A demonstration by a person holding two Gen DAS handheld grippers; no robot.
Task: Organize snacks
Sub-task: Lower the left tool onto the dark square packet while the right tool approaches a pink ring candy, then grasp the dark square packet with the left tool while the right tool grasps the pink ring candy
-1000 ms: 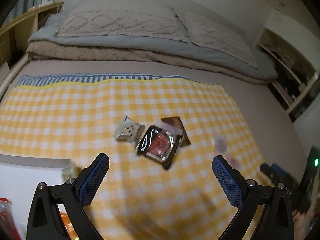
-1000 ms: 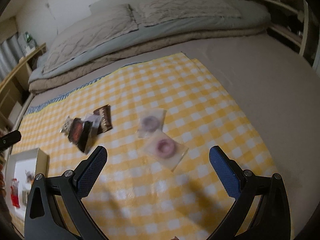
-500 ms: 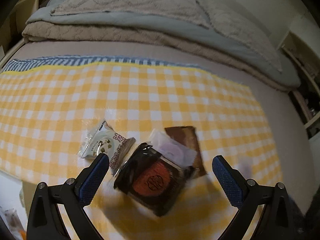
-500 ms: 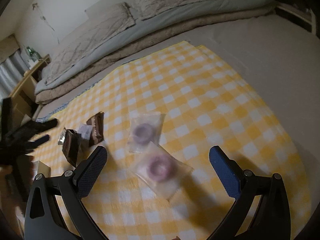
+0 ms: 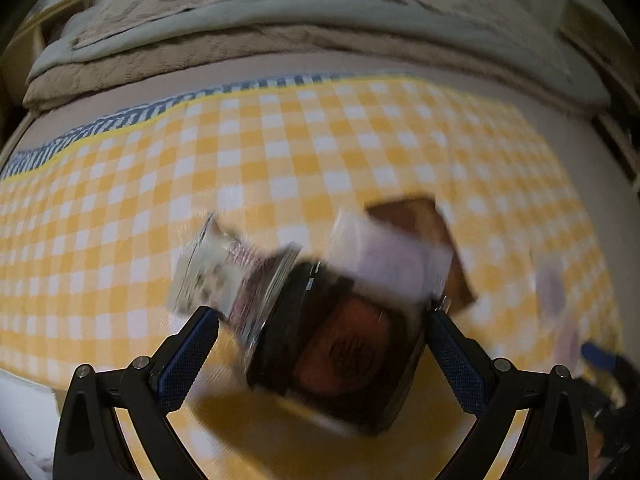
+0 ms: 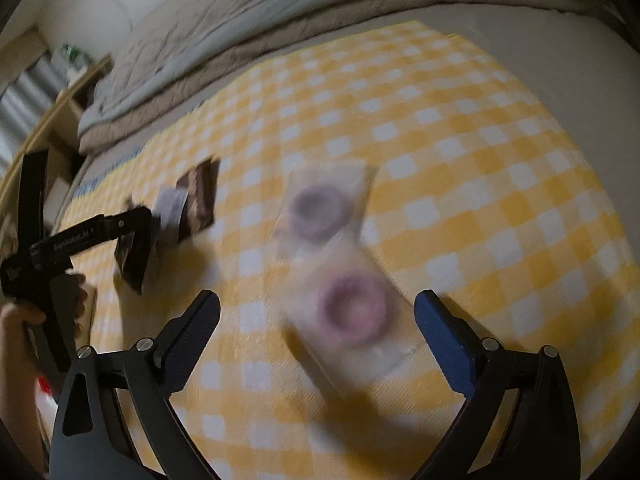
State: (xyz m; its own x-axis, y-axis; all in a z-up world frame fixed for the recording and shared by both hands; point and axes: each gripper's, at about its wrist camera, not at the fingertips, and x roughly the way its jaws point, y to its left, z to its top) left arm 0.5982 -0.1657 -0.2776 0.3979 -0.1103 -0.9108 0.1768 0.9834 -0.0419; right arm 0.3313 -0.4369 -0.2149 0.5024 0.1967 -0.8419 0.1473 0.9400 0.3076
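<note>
I have both tools spread wide and carrying nothing. My left gripper point(image 5: 320, 344) straddles a black glossy plastic packet with a round reddish snack showing through it point(image 5: 340, 348), which lies on the yellow-and-white checked cloth point(image 5: 280, 152) spread over the bed; the packet sits between the fingers, but the blur keeps me from telling whether either pad touches it. A small silver-and-white foil sachet point(image 5: 216, 272) leans against its left edge, and a pale translucent wrapper point(image 5: 384, 256) and a flat brown packet point(image 5: 424, 220) overlap its far corner. I judge the black packet light, crinkly and slick, with a stiffer tray or cake inside, so I would close across its middle body instead of its sealed flaps, which would fold and slip; the pile means a careless squeeze may drag the sachet along. My right gripper point(image 6: 316, 340) hovers over a clear soft plastic bag holding a pink ring-shaped doughnut point(image 6: 352, 312), with a second clear bag holding a purple ring point(image 6: 320, 208) just beyond and overlapping it. These look light, with loose film and a soft, crushable ring, so I would pinch gently across the ring itself or gather the film at one end. In the right view the other tool point(image 6: 132, 228) sits at the black packet, well apart from the doughnuts.
</note>
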